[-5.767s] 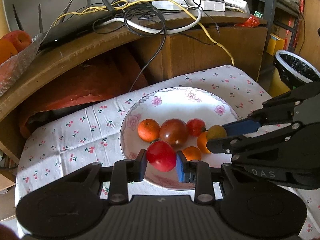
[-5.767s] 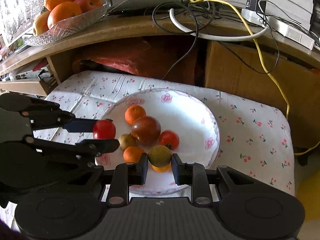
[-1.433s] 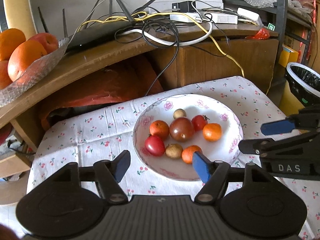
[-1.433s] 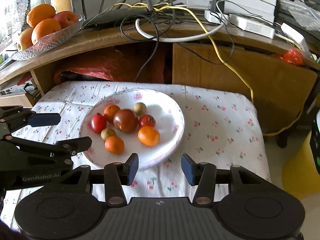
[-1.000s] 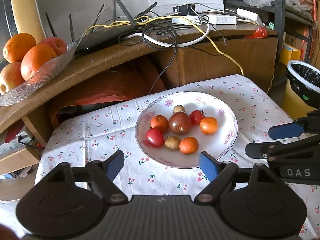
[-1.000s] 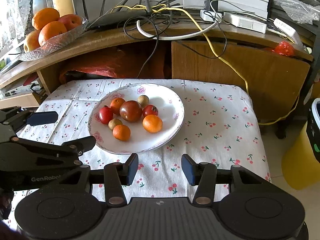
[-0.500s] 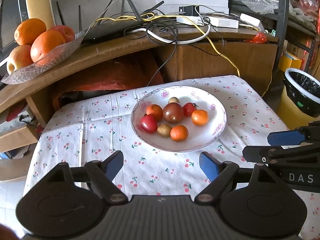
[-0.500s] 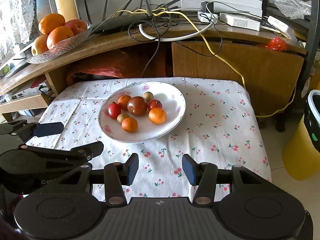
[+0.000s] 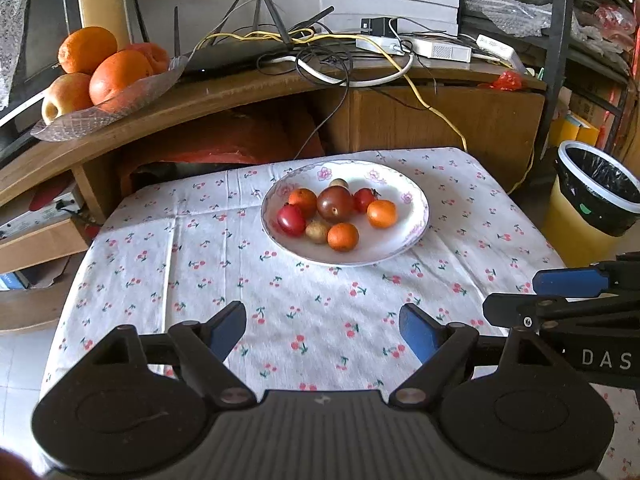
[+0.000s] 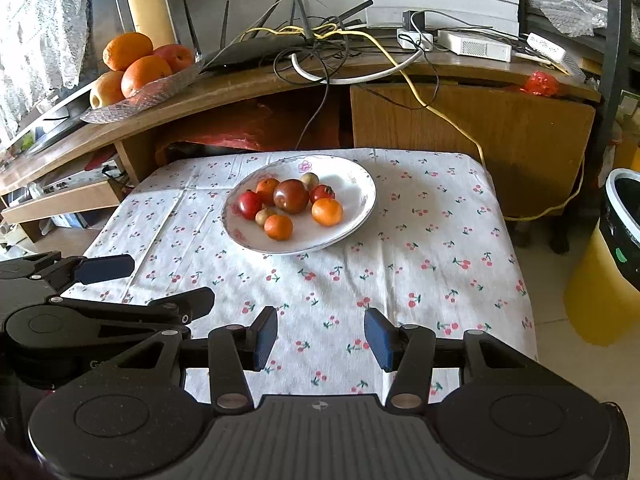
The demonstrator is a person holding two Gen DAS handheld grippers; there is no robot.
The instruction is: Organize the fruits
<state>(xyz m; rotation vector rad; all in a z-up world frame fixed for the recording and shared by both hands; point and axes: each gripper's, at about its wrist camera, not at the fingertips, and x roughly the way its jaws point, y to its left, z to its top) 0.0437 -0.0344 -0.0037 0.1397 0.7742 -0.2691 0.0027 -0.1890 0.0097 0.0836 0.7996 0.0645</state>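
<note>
A white floral plate (image 9: 404, 236) (image 10: 356, 216) sits on the cherry-print tablecloth (image 9: 240, 288) (image 10: 432, 256) and holds several small fruits. Among them are a dark tomato (image 9: 335, 204) (image 10: 291, 196), a red tomato (image 9: 291, 220) (image 10: 250, 205) and small oranges (image 9: 382, 213) (image 10: 327, 212). My left gripper (image 9: 323, 330) hangs open and empty over the near part of the cloth, well short of the plate. The right gripper (image 10: 320, 338) is likewise open and empty at the near edge; it also shows at the right of the left wrist view (image 9: 560, 296).
A glass bowl of large oranges and apples (image 9: 100, 76) (image 10: 140, 68) stands on the wooden shelf behind. A router and tangled cables (image 9: 320, 52) lie on that shelf. A yellow bin with a black liner (image 9: 592, 196) (image 10: 612, 264) stands right of the table.
Both grippers let go of their fruit on the plate, opened, and drew back and up. The plate now looks smaller and farther away.
</note>
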